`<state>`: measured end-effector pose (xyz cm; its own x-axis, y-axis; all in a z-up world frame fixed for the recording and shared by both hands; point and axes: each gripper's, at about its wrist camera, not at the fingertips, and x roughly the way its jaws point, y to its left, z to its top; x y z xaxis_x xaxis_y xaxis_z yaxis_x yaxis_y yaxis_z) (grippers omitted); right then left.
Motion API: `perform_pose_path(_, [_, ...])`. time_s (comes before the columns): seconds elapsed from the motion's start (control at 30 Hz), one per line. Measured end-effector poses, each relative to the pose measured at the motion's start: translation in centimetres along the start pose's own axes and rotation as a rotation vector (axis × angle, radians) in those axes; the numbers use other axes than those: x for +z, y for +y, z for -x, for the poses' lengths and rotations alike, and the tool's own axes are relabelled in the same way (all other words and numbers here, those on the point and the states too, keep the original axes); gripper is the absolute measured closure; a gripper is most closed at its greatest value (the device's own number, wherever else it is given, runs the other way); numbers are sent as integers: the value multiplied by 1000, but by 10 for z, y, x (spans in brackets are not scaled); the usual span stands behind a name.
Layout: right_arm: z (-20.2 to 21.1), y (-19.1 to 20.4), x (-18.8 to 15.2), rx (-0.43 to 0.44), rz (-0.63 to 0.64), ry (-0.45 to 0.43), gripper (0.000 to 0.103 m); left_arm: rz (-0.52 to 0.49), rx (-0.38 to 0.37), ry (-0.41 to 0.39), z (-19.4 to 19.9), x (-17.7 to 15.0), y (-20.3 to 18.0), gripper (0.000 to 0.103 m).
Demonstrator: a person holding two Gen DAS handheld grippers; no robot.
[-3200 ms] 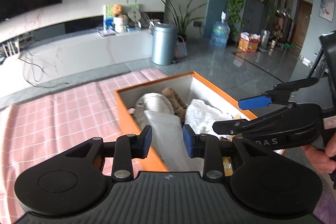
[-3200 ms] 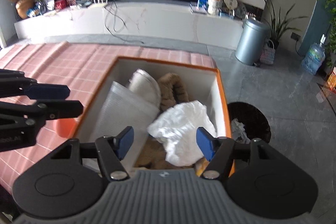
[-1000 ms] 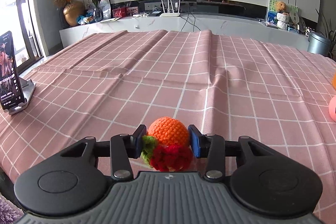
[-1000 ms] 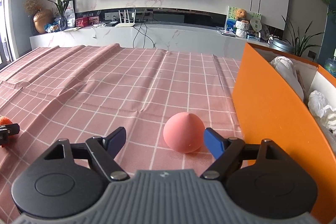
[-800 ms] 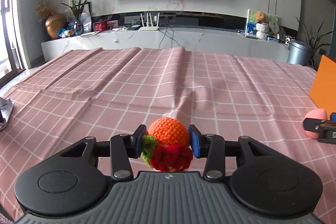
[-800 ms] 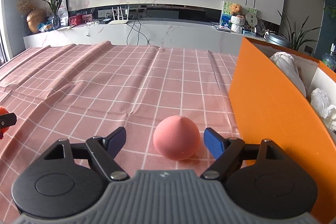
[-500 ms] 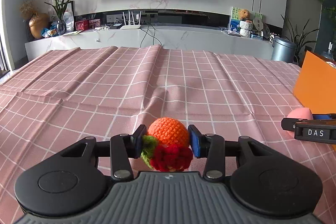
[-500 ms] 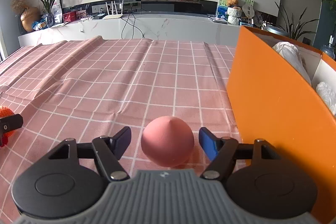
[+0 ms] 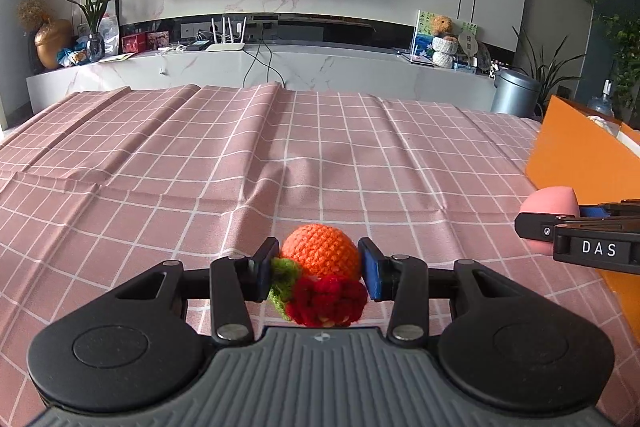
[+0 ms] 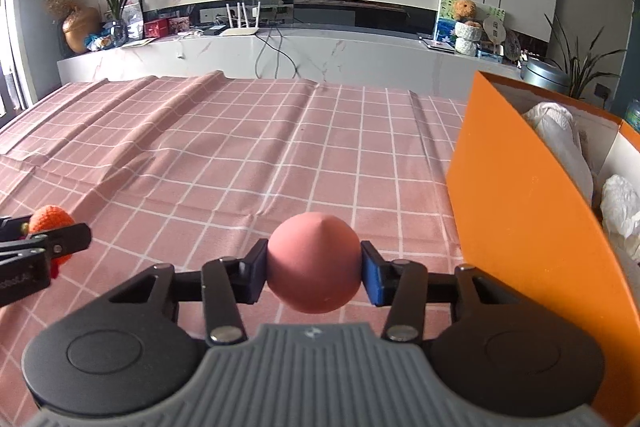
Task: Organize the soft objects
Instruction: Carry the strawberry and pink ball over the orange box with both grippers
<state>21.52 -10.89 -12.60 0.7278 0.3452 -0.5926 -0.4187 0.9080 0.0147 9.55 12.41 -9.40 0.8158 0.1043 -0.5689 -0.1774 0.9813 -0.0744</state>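
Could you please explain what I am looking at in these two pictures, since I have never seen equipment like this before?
These are two hand-held grippers, one in each of a person's hands, each with a wide-angle camera looking forward along its two fingers. One picture is the left gripper's own view, the other the right's.

The left gripper is clamped on a crocheted orange toy with red and green trim. The right gripper has a pink ball between its pads, and its jaws are closing on it. Each gripper also shows at the edge of the other's view.

Below lies a pink checked tablecloth. To the right stands an orange box with white soft items already inside.
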Motion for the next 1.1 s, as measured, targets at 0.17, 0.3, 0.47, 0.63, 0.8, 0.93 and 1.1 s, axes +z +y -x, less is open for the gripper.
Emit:
perform_pose_path(0.17, [45, 0, 9, 38, 27, 4, 56, -16, -52, -22, 28, 6, -18, 54])
perform_pose_path(0.3, [87, -17, 15, 84, -7, -5, 56, -13, -130, -14, 50, 17, -37, 54])
perform_pose_path(0.47, [131, -54, 19, 35, -4, -13, 56, -40, -257, -25, 69, 34, -69, 54])
perform_pose_path(0.63, [158, -100, 19, -31, -1, 36, 56, -120, -424, -29, 79, 55, -119, 54])
perform_pose_path(0.8, [171, -148, 20, -79, -2, 133, 56, -265, -591, 30, 77, 73, -183, 54])
perform_pose_path(0.93, [170, -178, 20, -93, 8, 210, 55, -304, -684, 149, 60, 80, -224, 54])
perform_pose_path(1.1, [152, -198, 16, -76, 22, 306, 55, -372, -674, 252, 36, 82, -259, 54])
